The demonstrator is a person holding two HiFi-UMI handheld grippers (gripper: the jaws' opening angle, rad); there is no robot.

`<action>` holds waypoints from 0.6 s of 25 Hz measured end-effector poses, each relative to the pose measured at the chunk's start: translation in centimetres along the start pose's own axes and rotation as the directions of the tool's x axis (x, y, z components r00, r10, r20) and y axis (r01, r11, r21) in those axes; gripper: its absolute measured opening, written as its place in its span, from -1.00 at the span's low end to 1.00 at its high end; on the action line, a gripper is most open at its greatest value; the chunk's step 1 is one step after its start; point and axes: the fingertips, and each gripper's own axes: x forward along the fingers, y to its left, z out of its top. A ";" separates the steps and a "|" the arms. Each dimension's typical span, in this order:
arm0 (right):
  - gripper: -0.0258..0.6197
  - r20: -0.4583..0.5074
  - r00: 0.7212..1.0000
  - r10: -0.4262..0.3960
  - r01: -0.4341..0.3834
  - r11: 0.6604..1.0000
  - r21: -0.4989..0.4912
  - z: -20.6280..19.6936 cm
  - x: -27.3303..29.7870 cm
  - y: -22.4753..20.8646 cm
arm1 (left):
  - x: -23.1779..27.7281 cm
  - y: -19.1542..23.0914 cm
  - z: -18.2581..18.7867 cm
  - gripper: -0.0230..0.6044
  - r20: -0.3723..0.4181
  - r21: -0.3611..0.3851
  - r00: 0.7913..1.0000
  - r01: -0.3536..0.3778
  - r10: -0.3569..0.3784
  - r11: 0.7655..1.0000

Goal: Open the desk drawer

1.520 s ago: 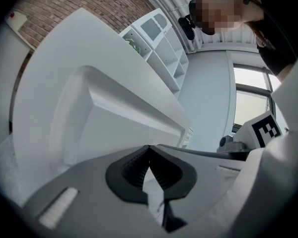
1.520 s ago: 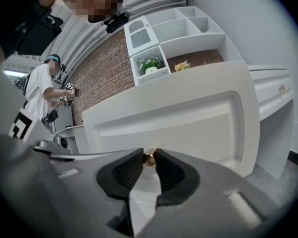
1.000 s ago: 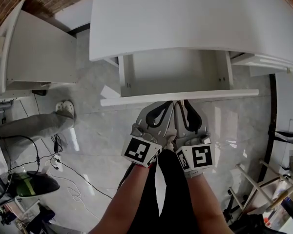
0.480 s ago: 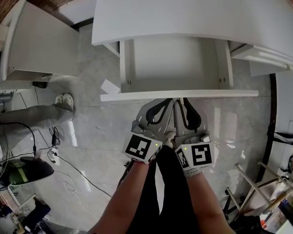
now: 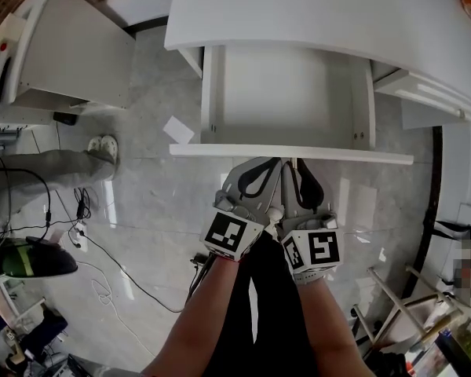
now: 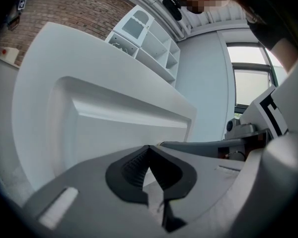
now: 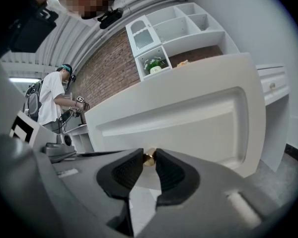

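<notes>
The white drawer (image 5: pixel 286 93) stands pulled out from under the white desk (image 5: pixel 322 14), and its inside looks bare. Its front panel (image 5: pixel 290 154) faces me edge-on. A small brass knob (image 7: pixel 149 158) sticks out of the panel (image 7: pixel 188 118), and my right gripper (image 7: pixel 149 156) is shut on it. In the head view that gripper (image 5: pixel 297 165) touches the panel's underside near the middle. My left gripper (image 5: pixel 270 165) lies close beside it, shut with nothing between its jaws (image 6: pixel 148 150), just short of the panel (image 6: pixel 124 133).
A white side cabinet (image 5: pixel 71 61) stands at the left, with a slipper (image 5: pixel 104 149), cables (image 5: pixel 86 234) and a paper scrap (image 5: pixel 177 130) on the tiled floor. A second white unit (image 5: pixel 432 104) adjoins the desk at the right. A person (image 7: pixel 52 103) stands in the background.
The drawer has slid further out from under the desk, showing more of its inside. Both grippers have stayed at the front panel and come back with it.
</notes>
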 end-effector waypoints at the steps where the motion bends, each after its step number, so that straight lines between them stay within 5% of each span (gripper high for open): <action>1: -0.69 -0.003 1.000 0.002 -0.002 1.000 -0.001 -0.1 0.0 0.3 | -0.3 0.1 0.0 -0.92 0.002 -0.003 1.000 -0.001 0.001 1.000; 15: -0.69 0.007 1.000 0.010 -0.010 1.000 0.012 -0.9 -1.9 0.9 | -1.8 -1.2 -1.2 -0.95 -0.002 -0.024 1.000 -0.012 0.012 1.000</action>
